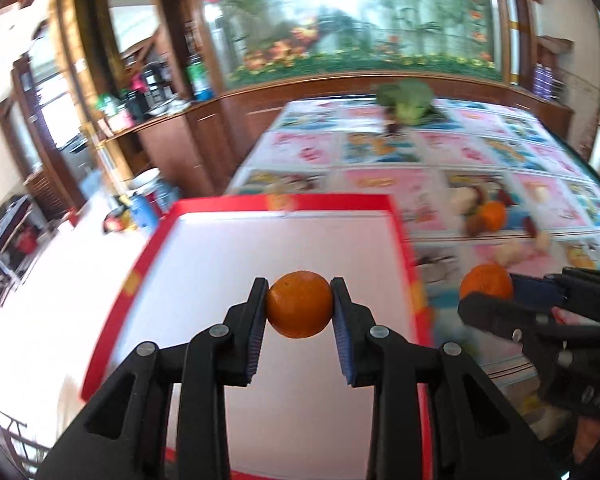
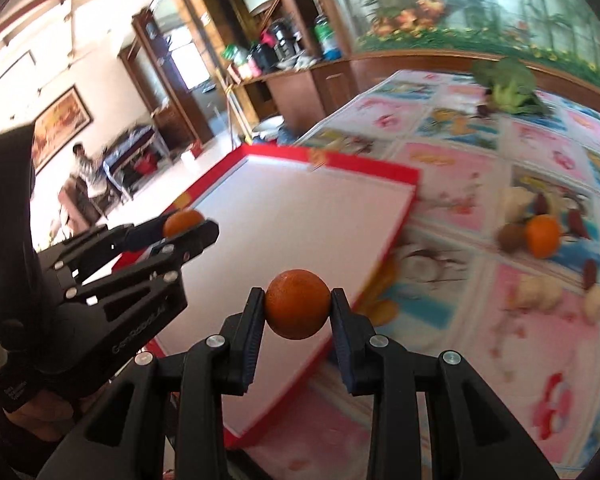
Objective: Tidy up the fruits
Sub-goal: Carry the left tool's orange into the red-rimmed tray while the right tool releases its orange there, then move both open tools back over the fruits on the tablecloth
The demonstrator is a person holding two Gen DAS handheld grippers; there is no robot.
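Three oranges: one per gripper, one loose [image 2: 543,236] on tablecloth [image 2: 452,184].

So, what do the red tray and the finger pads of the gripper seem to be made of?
Red tray: probably cardboard or thin board, with a matte white floor and a flat, printed-looking red rim; motion blur leaves this uncertain.
Pads of the left gripper, seen on its fingers: likely blue rubber, ribbed and matte, set on glossy black arms that look like moulded plastic with metal pins.
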